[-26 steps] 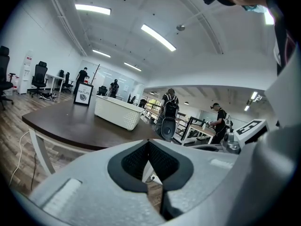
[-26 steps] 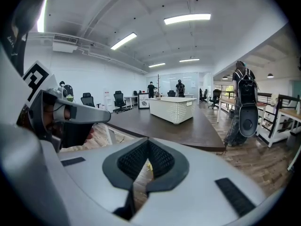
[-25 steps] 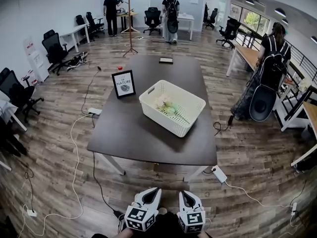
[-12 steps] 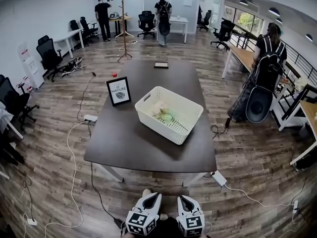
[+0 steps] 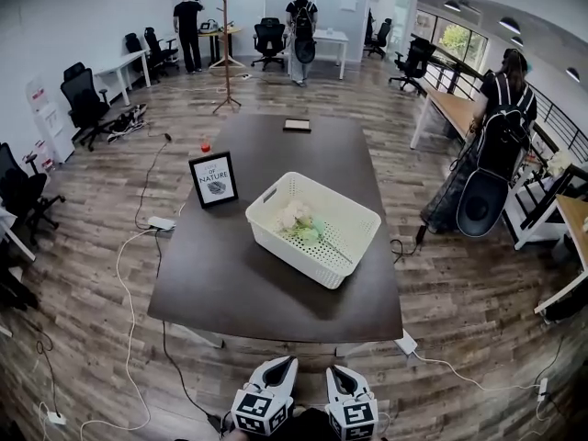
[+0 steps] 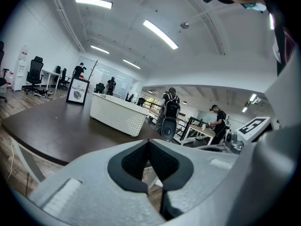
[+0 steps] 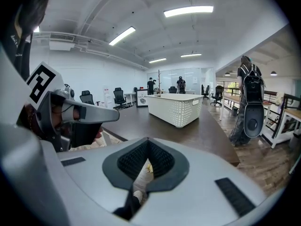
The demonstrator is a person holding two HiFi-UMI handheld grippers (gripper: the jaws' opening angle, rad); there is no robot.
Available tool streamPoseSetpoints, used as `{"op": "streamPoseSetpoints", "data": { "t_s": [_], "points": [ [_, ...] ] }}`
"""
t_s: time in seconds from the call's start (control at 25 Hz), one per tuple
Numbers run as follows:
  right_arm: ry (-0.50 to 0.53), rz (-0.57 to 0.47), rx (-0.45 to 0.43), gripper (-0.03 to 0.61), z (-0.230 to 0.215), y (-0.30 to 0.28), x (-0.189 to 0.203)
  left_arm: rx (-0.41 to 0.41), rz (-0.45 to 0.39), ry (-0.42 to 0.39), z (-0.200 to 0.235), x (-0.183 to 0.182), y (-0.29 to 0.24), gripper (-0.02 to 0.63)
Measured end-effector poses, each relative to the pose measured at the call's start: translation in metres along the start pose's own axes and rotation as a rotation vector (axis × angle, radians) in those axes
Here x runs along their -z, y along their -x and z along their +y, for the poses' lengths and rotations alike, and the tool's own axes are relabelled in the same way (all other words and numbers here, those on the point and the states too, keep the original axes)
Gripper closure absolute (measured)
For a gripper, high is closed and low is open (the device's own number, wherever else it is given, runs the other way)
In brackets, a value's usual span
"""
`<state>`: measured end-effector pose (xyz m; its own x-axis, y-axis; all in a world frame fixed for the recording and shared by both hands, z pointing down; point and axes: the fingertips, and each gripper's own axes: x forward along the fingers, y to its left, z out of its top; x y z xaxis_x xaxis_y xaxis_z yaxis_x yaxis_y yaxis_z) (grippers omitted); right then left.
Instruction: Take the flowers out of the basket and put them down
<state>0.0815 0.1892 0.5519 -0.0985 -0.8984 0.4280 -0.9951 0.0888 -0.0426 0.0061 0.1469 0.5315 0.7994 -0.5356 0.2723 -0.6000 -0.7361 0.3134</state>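
Flowers (image 5: 299,220) lie in the basket (image 5: 276,237) on the table (image 5: 234,288); short of the table's near edge, left gripper (image 5: 290,361) and right gripper (image 5: 333,369) are both closed, empty.

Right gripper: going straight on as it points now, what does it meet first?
Probably the dark table, near its front edge, short of the white basket; depth is unclear.

- Bright, even light from ceiling strips (image 7: 188,11) and windows (image 5: 464,37).
- A soft shadow lies by the basket (image 5: 289,246) on the table (image 5: 230,283).
- Strong fisheye bending at edges; gripper views have black corners.
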Motion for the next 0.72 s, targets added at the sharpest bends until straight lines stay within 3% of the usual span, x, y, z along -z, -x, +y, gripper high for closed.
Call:
{"op": "streamPoseSetpoints", "data": {
  "t_s": [0.32, 0.72],
  "points": [
    [0.013, 0.014, 0.007, 0.572, -0.015, -0.048, -0.017, 0.044, -0.016, -0.016, 0.03, -0.035, -0.043, 0.604],
    [-0.019, -0.043, 0.095, 0.572, -0.026, -0.098, -0.055, 0.127, -0.035, -0.079, 0.072, -0.076, -0.083, 0.604]
  ]
}}
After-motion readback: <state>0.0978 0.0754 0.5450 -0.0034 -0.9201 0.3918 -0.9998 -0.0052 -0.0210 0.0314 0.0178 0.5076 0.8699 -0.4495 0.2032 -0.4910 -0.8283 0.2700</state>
